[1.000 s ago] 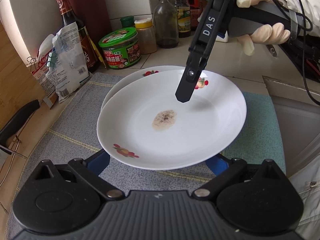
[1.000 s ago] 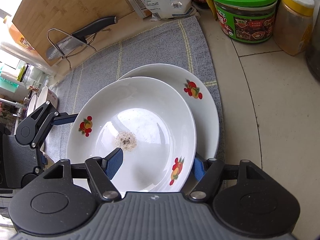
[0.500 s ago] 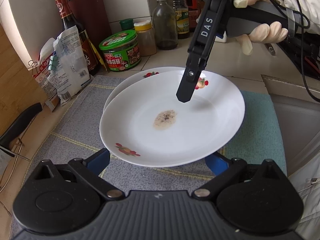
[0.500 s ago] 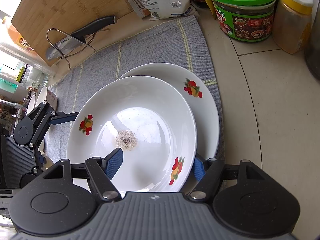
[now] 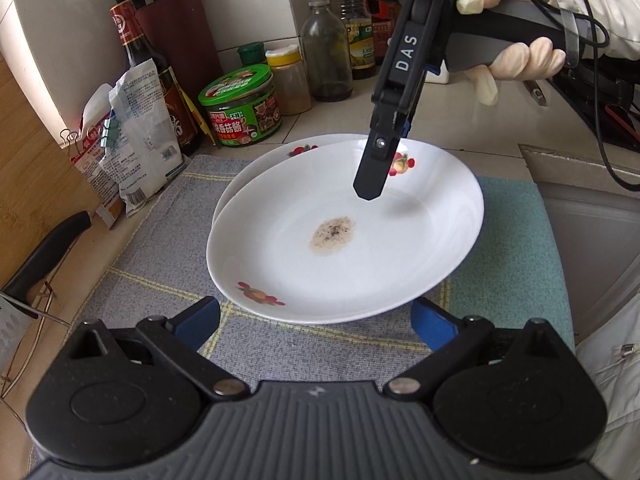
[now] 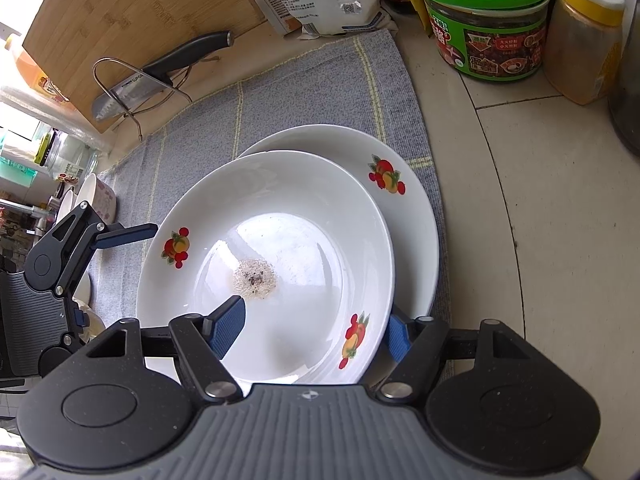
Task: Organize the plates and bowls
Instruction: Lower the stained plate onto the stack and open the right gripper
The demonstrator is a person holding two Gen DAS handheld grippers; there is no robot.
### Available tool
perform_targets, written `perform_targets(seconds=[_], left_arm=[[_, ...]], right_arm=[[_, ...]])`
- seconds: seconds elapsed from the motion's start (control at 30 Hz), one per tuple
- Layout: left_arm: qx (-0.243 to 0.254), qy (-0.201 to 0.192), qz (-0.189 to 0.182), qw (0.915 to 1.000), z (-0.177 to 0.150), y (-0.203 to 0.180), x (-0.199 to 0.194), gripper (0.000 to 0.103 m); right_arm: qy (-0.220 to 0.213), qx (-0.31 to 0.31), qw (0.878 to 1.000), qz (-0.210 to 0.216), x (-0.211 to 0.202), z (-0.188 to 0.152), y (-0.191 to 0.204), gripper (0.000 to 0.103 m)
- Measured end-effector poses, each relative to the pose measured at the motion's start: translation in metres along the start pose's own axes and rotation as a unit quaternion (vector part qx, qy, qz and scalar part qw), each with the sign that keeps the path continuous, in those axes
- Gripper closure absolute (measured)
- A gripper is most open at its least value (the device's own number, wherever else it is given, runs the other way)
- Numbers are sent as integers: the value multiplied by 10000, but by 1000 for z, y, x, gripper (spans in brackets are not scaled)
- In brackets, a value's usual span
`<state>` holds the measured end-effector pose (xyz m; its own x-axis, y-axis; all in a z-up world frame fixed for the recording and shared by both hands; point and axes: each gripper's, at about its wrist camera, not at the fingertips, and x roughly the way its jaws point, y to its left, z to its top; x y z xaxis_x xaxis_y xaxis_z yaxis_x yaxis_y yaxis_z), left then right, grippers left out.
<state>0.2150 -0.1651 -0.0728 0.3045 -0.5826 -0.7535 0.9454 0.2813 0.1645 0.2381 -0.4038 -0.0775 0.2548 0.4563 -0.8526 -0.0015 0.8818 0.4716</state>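
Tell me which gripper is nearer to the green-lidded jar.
Right. The right gripper grips the far rim of the soiled plate, on the side toward the green-lidded jar. The left gripper sits at the plate's near edge, farther away.

The upper plate (image 6: 280, 216) hides most of the lower plate (image 6: 416, 216), perhaps touching.

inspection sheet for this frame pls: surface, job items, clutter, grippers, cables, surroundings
Surface: grey towel on tiled counter.
Job's things: top plate, dirty centre, overlapping second plate; bowls at far left.
Clutter: green-lidded jar, bottles, bags, knife on rack.
Grippers: right hand-held gripper shut on the top plate's rim; left hand-held gripper open, near rim over it.
Cables: black cable behind right hand.
Surroundings: cutting board, knife block.
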Motion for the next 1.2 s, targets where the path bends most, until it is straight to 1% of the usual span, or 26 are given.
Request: perform_targets(seconds=[0.13, 0.3, 0.97, 1.13, 1.2], left_arm=[[0, 6, 0, 10000, 0, -1, 0, 3], [26, -80, -66, 9999, 3, -4, -2, 3], [215, -212, -285, 9991, 8, -9, 1, 2], [221, -221, -294, 9991, 8, -9, 0, 2], [227, -225, -304, 9990, 7, -10, -1, 2]], right_arm=[[10, 7, 10000, -8, -1, 0, 1, 26], [-5, 37, 10000, 10, -6, -2, 0, 26], [-307, 320, 9990, 62, -31, -18, -7, 26], [-317, 331, 9989, 46, -32, -20, -4, 23], [-310, 344, 9989, 55, -32, -20, -3, 20]])
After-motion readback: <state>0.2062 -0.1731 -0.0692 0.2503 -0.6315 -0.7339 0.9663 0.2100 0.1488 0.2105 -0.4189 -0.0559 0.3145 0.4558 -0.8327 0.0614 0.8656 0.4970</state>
